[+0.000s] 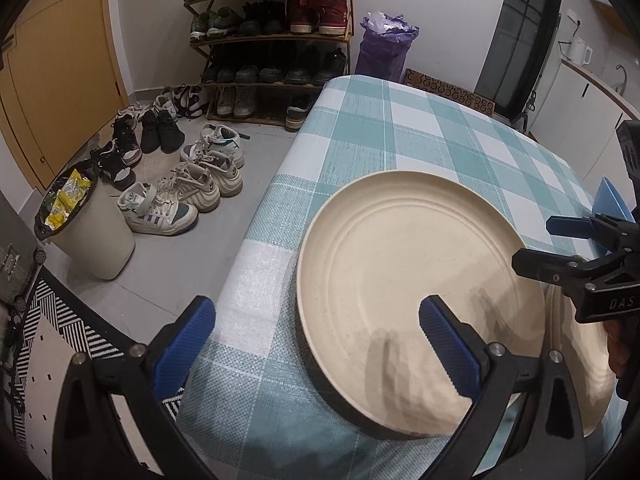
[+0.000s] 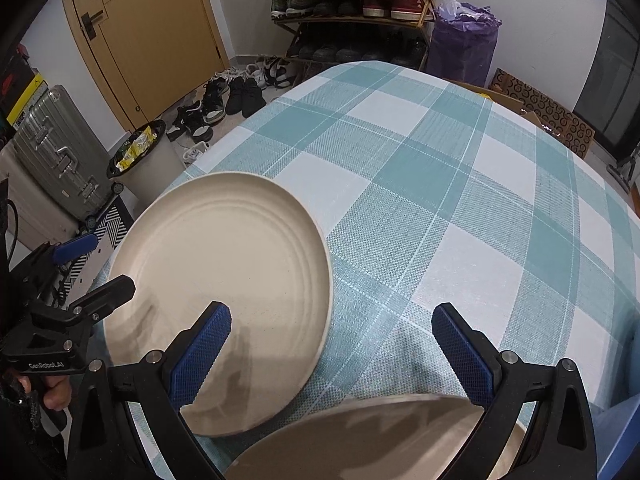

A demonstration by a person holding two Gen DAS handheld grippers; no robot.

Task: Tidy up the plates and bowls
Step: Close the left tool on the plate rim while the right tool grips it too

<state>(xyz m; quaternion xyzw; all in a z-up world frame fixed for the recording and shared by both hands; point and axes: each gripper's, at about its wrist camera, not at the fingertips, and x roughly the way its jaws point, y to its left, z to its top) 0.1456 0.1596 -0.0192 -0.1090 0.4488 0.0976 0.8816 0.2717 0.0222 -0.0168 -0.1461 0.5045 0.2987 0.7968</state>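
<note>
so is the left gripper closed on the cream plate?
No. The left gripper is open, fingers spread, straddling the edge of the cream plate.

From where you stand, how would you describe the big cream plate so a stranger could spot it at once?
Start at the table with the teal and white checked cloth. Near its left edge, on the side facing the bin and the shoes, a cream plate lies flat. Ringed grooves circle inside its raised rim, and it shows whole, unlike the second cream dish, cut off at the near edge.
</note>
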